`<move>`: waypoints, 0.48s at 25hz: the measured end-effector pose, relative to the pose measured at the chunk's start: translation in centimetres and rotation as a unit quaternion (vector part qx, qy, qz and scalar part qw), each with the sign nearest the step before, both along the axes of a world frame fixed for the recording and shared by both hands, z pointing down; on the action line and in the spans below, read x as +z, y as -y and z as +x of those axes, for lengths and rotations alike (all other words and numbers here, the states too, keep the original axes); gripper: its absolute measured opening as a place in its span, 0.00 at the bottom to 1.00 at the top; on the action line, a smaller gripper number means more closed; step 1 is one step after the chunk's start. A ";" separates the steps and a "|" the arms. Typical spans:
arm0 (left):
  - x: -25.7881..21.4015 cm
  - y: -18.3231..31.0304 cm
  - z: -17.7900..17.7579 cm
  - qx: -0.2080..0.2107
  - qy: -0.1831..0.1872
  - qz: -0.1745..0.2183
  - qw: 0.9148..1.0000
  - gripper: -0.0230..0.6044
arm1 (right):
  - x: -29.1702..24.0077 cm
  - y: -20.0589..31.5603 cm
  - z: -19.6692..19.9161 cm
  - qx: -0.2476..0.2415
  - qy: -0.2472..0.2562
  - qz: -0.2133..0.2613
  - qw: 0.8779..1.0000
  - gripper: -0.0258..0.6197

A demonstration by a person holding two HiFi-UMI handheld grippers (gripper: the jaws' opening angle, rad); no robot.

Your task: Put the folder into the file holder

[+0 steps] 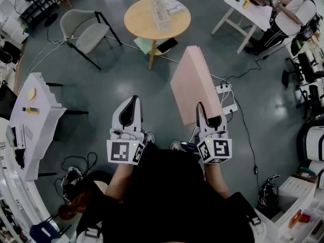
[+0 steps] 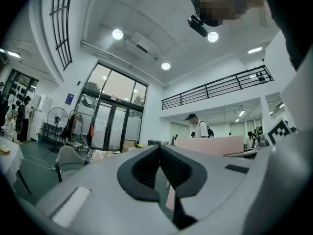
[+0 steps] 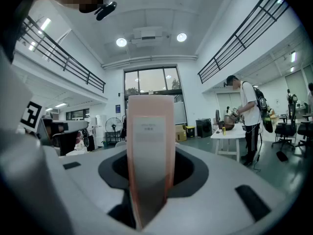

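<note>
Folder held in the right tool, file holder well apart on the round desk

The right tool (image 1: 205, 116) pinches the pink folder (image 1: 195, 85) at its near end, across the labelled spine. The folder stands out ahead of the tool over the floor, leaning a little. The left tool (image 1: 132, 105) is pressed together and empty, just beside it. The white file holder (image 1: 158, 6) stands toward the far edge of the desk (image 1: 136, 22). The folder looks stiff, box-like and fairly light, but its smooth cover is held at one end only, so it could pivot or slip. Probably best to keep the spine grip and steady the free side with the left tool when slotting it in.
</note>
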State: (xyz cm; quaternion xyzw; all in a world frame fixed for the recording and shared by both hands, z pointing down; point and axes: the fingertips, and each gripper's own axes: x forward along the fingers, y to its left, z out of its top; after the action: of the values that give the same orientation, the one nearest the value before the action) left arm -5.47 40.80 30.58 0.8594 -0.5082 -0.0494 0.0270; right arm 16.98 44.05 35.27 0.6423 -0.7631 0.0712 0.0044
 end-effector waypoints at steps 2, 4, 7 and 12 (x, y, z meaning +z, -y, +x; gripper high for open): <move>0.0 0.0 0.0 0.003 0.000 0.000 1.000 0.05 | 0.2 0.1 -0.2 -0.001 0.000 -0.001 1.000 0.25; 0.1 0.0 0.1 0.007 -0.001 -0.001 1.000 0.04 | 0.2 0.2 -0.3 -0.001 0.000 -0.001 1.000 0.25; 0.3 0.1 0.1 0.009 -0.001 -0.004 1.000 0.04 | 0.3 0.3 -0.6 -0.001 0.002 -0.003 1.000 0.25; 0.7 0.3 -0.2 0.012 -0.002 -0.010 1.000 0.05 | 0.5 0.4 -1.1 0.000 0.001 -0.006 1.000 0.25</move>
State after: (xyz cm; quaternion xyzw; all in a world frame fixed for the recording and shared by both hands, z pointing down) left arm -5.71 40.50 31.27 0.8651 -0.4980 -0.0463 0.0370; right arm 15.89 43.60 35.74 0.6423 -0.7626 0.0765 0.0071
